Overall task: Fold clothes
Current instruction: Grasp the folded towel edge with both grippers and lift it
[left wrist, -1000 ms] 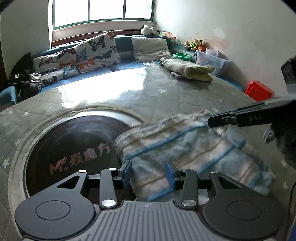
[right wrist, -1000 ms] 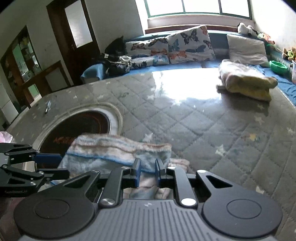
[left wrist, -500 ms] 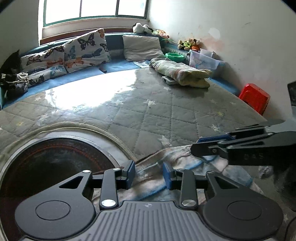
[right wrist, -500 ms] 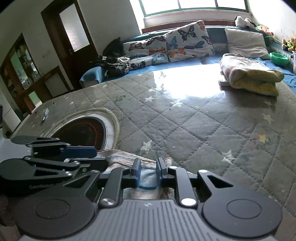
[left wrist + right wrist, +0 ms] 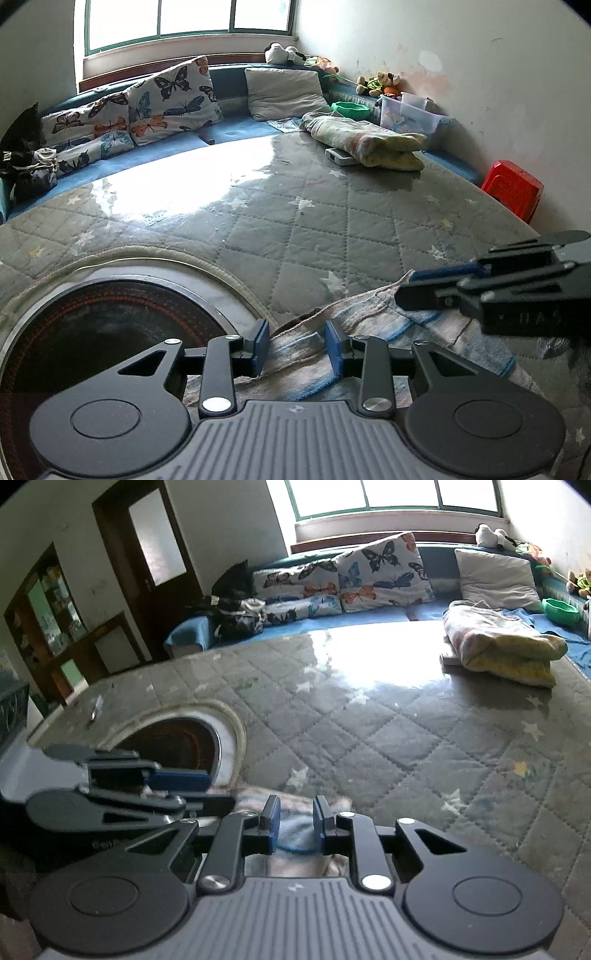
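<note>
A striped blue, white and pink cloth (image 5: pixel 369 343) lies folded on the grey quilted surface, close under both grippers. My left gripper (image 5: pixel 297 341) is open, its blue pads either side of the cloth's near edge. My right gripper (image 5: pixel 295 821) is partly open over the cloth (image 5: pixel 295 834), which lies between its pads. The right gripper also shows from the side in the left wrist view (image 5: pixel 491 291), over the cloth's far corner. The left gripper shows at the left of the right wrist view (image 5: pixel 147 790).
A round dark glass plate (image 5: pixel 92 332) is set in the quilted surface (image 5: pixel 332 221) at the left. A rolled blanket (image 5: pixel 365 144) lies at the far side. Butterfly cushions (image 5: pixel 147 103), a grey pillow (image 5: pixel 284 92), a green bowl (image 5: pixel 351 109) and a red stool (image 5: pixel 513 192) line the edges.
Both grippers have dropped down close to the cloth, which now fills less of each view. The right gripper's jaws have opened from nearly shut. The left gripper stayed open.
</note>
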Motion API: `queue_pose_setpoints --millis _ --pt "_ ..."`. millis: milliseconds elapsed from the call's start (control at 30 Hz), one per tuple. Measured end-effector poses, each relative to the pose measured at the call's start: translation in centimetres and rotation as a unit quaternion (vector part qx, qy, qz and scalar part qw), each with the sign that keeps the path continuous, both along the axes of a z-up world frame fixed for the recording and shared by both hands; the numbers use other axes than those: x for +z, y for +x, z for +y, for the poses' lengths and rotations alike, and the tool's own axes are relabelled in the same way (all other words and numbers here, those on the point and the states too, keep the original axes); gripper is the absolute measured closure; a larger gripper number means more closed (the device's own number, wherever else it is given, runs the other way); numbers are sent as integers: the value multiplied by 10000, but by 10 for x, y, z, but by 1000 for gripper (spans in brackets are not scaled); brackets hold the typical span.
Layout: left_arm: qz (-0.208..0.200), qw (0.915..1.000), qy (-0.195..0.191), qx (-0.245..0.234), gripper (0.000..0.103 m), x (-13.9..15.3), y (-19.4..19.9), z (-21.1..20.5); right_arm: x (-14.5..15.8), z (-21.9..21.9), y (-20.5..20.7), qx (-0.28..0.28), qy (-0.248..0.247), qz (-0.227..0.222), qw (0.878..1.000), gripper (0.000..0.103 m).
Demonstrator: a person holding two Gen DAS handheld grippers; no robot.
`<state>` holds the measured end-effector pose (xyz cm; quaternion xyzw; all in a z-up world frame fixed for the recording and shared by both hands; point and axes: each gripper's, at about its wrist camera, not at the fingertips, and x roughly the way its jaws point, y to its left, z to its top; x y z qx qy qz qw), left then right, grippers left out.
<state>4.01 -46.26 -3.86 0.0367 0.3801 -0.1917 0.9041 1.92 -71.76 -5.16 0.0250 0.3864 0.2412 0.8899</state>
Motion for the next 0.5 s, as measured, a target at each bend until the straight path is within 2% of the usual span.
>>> queue_pose_setpoints --millis 267,500 --pt "-20 10000 1 42 66 4 -7 1 8 -6 -12 -131 126 -115 9998 79" --pt "-34 10000 -9 34 64 9 -25 2 -3 -10 -22 -174 176 -11 9997 80"
